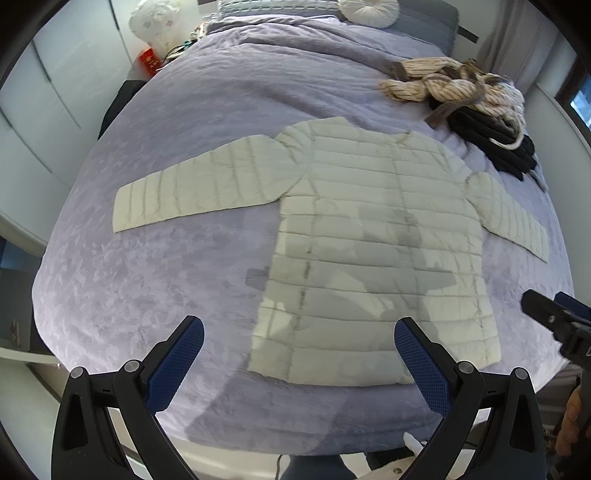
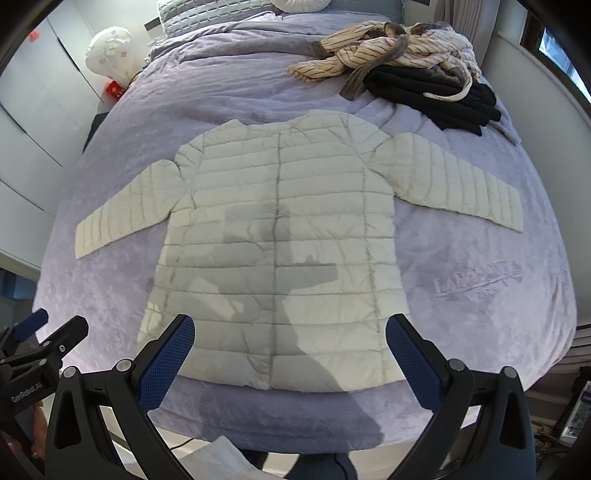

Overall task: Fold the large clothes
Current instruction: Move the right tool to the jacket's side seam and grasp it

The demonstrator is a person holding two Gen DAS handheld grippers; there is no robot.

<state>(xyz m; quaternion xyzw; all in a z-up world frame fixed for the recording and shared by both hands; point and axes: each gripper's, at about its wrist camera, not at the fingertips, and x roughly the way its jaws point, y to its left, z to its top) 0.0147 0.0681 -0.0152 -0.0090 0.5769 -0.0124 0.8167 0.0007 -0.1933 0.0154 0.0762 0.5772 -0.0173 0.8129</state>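
Observation:
A cream quilted puffer jacket (image 1: 373,236) lies flat on the lavender bed cover (image 1: 155,280), both sleeves spread out to the sides; it fills the middle of the right wrist view (image 2: 280,243). My left gripper (image 1: 299,332) is open and empty, held above the bed's near edge by the jacket's hem. My right gripper (image 2: 290,332) is open and empty, also above the hem. Each gripper shows at the edge of the other's view, the right one (image 1: 554,317) and the left one (image 2: 48,332).
A heap of striped and black clothes (image 2: 402,70) lies at the far right of the bed. Pillows (image 1: 369,11) sit at the head. A white lamp (image 2: 109,51) and red box stand left of the bed, by white wardrobes.

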